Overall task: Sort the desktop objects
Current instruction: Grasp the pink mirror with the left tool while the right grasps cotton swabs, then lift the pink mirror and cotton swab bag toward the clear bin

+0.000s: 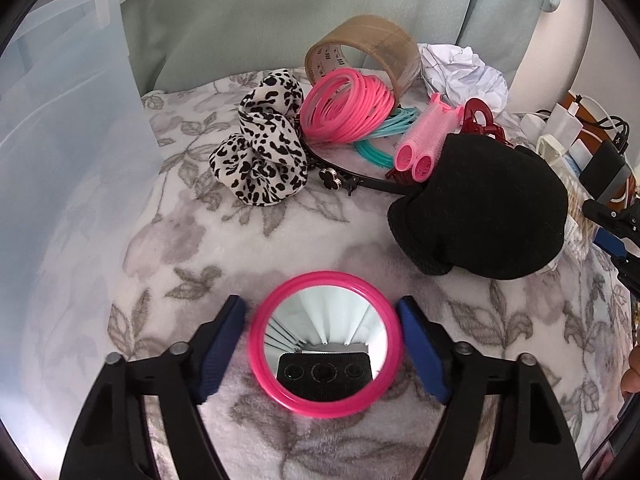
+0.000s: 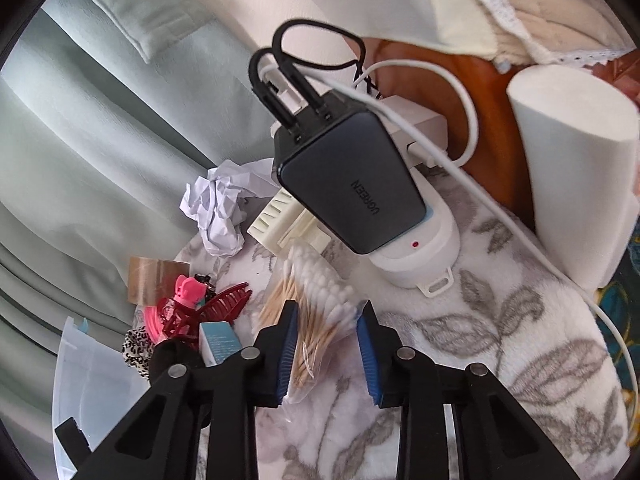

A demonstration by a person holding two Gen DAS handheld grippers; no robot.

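In the left wrist view we see our left tool [image 1: 322, 344] with its blue pads [image 1: 222, 344] apart on either side of the pink round mirror [image 1: 324, 344], low centre, lying flat and face up on the floral blanket [image 1: 192, 248]; being round, it has no long axis. In the right wrist view our right tool [image 2: 327, 350] straddles the bag of cotton swabs [image 2: 316, 304], whose sticks run from lower left to upper right; we cannot tell whether the pads press it.

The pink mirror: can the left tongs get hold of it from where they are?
Probably yes. The pink mirror lies flat on the blanket between the left tongs, one pad either side of its rim, with nothing in between.
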